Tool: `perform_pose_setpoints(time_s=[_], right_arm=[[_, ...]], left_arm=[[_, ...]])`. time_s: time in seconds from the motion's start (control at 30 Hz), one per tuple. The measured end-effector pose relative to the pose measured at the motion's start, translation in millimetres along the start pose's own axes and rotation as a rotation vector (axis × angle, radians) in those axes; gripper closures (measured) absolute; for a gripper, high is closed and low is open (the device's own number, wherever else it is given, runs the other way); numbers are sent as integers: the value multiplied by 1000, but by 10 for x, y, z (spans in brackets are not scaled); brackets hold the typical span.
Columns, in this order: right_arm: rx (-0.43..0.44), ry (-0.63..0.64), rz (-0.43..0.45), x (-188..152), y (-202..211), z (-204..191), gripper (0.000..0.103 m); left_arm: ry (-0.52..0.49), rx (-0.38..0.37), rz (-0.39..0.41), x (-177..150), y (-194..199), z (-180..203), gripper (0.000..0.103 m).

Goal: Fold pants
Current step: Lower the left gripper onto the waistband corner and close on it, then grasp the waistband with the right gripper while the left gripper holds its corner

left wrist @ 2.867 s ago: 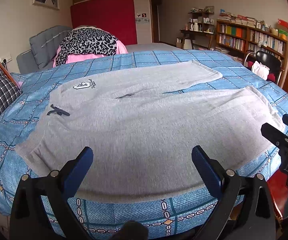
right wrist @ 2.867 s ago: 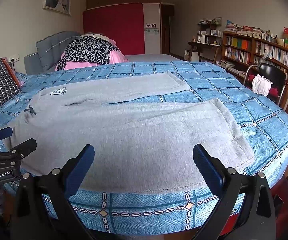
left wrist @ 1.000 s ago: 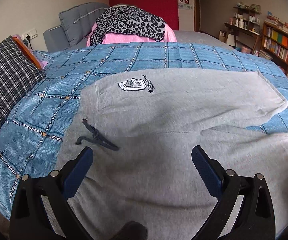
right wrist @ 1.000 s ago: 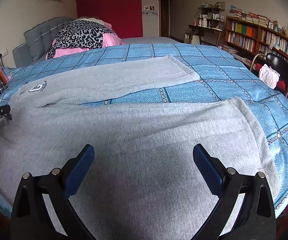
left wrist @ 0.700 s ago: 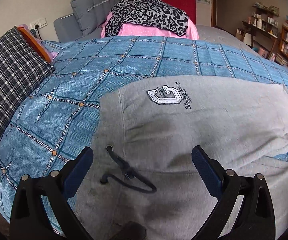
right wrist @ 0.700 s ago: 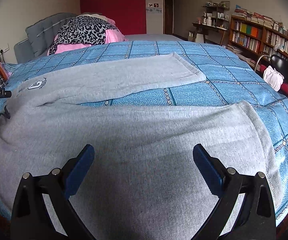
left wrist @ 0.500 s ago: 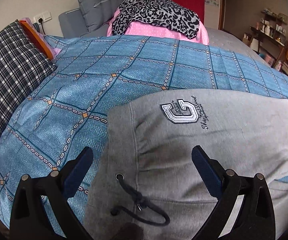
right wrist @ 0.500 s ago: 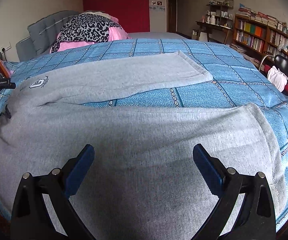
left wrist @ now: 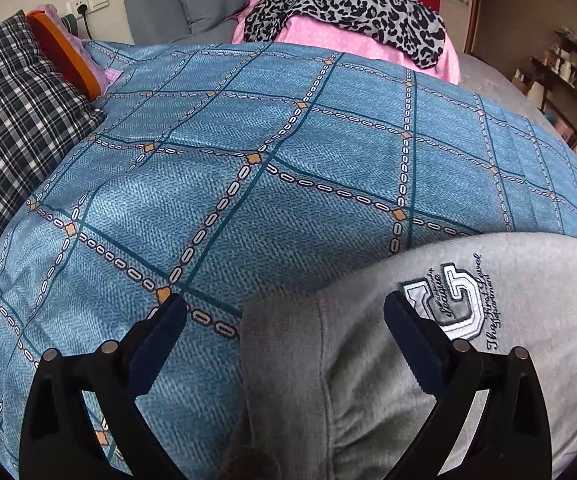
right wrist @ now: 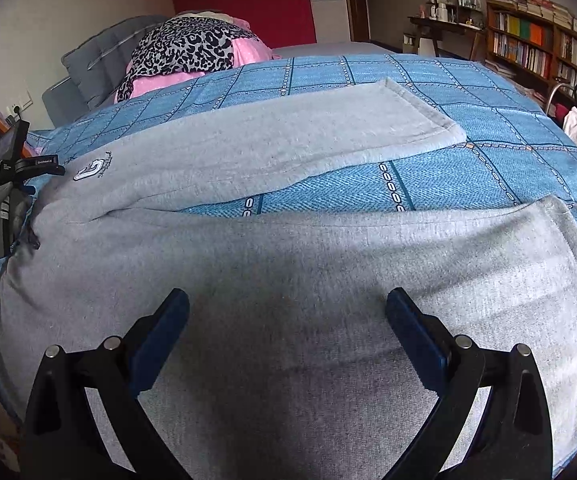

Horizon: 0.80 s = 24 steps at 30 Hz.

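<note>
- There, the grey pants lay flat on the blue checked bedspread, waistband to the left and both legs running off to the right, so the long axis went left to right across the bed.
- The far leg angled away from the near leg, with a wedge of bedspread showing between them.
- The left gripper hung over the far corner of the waistband, its fingers wide apart and holding nothing; the corner sat between them, with the stitched logo just to the right.
- The right gripper hovered above the middle of the near leg, fingers likewise spread and empty, well short of either hem.
- By my reading, the left one was the nearer to a usable hold; closing on that far corner looked the likely next move.
- Outward, a plaid pillow lay left, and a leopard-print cloth on pink bedding beyond.
</note>
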State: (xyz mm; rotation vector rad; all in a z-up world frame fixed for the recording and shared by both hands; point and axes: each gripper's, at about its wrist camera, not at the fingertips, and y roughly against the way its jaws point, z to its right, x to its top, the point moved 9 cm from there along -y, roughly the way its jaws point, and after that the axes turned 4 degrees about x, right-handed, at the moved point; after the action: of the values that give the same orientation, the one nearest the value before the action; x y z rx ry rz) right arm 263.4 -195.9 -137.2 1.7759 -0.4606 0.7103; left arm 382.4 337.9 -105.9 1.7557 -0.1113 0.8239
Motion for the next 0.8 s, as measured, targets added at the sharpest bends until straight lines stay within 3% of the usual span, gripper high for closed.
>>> perform_pose_setpoints(time_s=[0.17,0.43,0.57,0.63,0.73,0.8], right_arm=[[-9,15,-9,39,-98,-46,3],[26,62,-7,82,-151,-160,3],[36,132,-10,100,-149,-252,3],[21,172,-11,128,-161,-287,3],[0,212,-7,246,-184,-260,3],[-3,230,9,395,-199,-207,3]], left_arm=[[11,-17,-50,-81,-286,17,5],[30,-93,-39,-114,-293,-21,5],[12,-90,-28,-127,-264,7,6],[2,-95,4,-118,-209,37,18],[-42,-164,44,-114,-103,190,53],[-61,-178,64,-109,-53,251,63]])
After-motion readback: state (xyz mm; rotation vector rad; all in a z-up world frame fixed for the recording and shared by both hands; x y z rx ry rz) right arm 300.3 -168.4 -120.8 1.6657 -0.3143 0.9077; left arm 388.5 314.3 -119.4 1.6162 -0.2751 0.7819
